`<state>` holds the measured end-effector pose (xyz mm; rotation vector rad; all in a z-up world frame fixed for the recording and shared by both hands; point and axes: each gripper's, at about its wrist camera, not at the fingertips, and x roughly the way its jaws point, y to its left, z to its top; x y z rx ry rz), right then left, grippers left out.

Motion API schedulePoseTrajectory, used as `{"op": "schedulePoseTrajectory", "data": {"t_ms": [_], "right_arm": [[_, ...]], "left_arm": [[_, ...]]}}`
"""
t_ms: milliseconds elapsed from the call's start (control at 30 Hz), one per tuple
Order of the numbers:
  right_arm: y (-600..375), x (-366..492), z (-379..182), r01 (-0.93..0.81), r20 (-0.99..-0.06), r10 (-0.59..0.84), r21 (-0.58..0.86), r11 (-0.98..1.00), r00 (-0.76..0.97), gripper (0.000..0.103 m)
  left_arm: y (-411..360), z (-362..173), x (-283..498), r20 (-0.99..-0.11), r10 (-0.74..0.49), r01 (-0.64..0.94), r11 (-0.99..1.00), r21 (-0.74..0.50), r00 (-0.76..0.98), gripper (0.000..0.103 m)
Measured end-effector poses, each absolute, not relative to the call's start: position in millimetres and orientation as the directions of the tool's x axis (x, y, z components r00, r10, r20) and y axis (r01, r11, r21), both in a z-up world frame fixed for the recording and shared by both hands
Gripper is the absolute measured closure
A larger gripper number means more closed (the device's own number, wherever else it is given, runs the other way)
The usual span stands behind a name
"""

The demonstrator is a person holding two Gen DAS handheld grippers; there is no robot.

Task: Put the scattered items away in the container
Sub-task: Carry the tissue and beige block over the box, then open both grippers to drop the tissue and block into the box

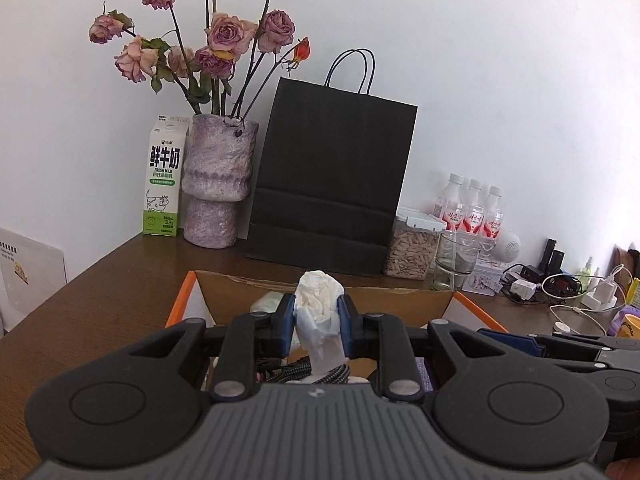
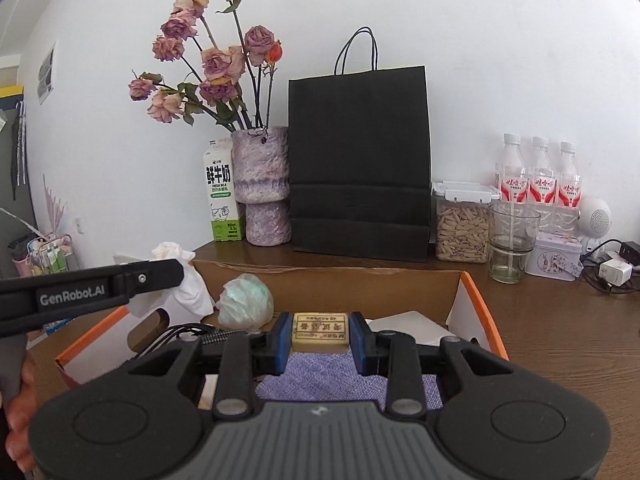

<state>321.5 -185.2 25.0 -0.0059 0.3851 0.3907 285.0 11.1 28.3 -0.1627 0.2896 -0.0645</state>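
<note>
Both claws were clamped: the left gripper (image 1: 318, 322) pinched a crumpled tissue (image 1: 320, 300), light and squashy, at its middle; the right gripper (image 2: 320, 338) squeezed a small eraser (image 2: 319, 334), firm-looking, by its ends. Below them sat the cardboard box (image 2: 476, 304).

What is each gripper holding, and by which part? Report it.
Left gripper: crumpled white tissue, pinched mid-wad. Right gripper: small tan eraser block, clamped across its two ends.
</note>
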Motion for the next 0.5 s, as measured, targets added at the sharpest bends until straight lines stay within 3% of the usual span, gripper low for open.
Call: {"op": "schedulePoseTrajectory", "data": {"t_ms": [100, 133, 167, 200, 233, 267, 300, 500], "right_arm": [[-183.6, 320.6, 22.5, -0.370, -0.370, 0.366, 0.062, 0.927, 0.854, 0.074], [-183.9, 319.8, 22.0, -0.364, -0.367, 0.361, 0.065, 0.929, 0.857, 0.073], [-184.3, 318.9, 21.5, -0.361, -0.367, 0.358, 0.065, 0.930, 0.858, 0.065], [-184.4, 317.9, 21.3, -0.355, -0.367, 0.353, 0.063, 0.933, 0.861, 0.040], [-184.8, 316.1, 21.4, -0.346, -0.359, 0.343, 0.059, 0.936, 0.868, 0.023], [-185.3, 314.1, 21.6, -0.335, -0.345, 0.332, 0.053, 0.941, 0.878, 0.000], [-185.7, 311.9, 22.1, -0.328, -0.329, 0.324, 0.046, 0.944, 0.887, 0.000], [-188.5, 311.7, 24.5, -0.294, -0.332, 0.290, 0.040, 0.955, 0.898, 0.000]], "left_arm": [[9.6, 26.9, 283.7, -0.282, -0.079, 0.035, 0.987, -0.156, 0.956, 0.076], [8.8, 25.9, 283.6, -0.285, -0.066, 0.023, 0.988, -0.152, 0.956, 0.067], [8.7, 24.8, 283.3, -0.285, -0.056, 0.013, 0.989, -0.149, 0.957, 0.059], [8.8, 24.1, 282.6, -0.281, -0.043, 0.001, 0.989, -0.147, 0.959, 0.040], [9.2, 24.6, 281.5, -0.268, -0.024, -0.016, 0.989, -0.146, 0.963, 0.018], [9.4, 24.7, 279.7, -0.251, -0.007, -0.030, 0.989, -0.143, 0.968, 0.007], [9.5, 25.1, 277.6, -0.230, 0.014, -0.047, 0.989, -0.138, 0.973, 0.000], [10.4, 25.8, 275.0, -0.221, 0.045, -0.076, 0.988, -0.137, 0.974, 0.000]]}}
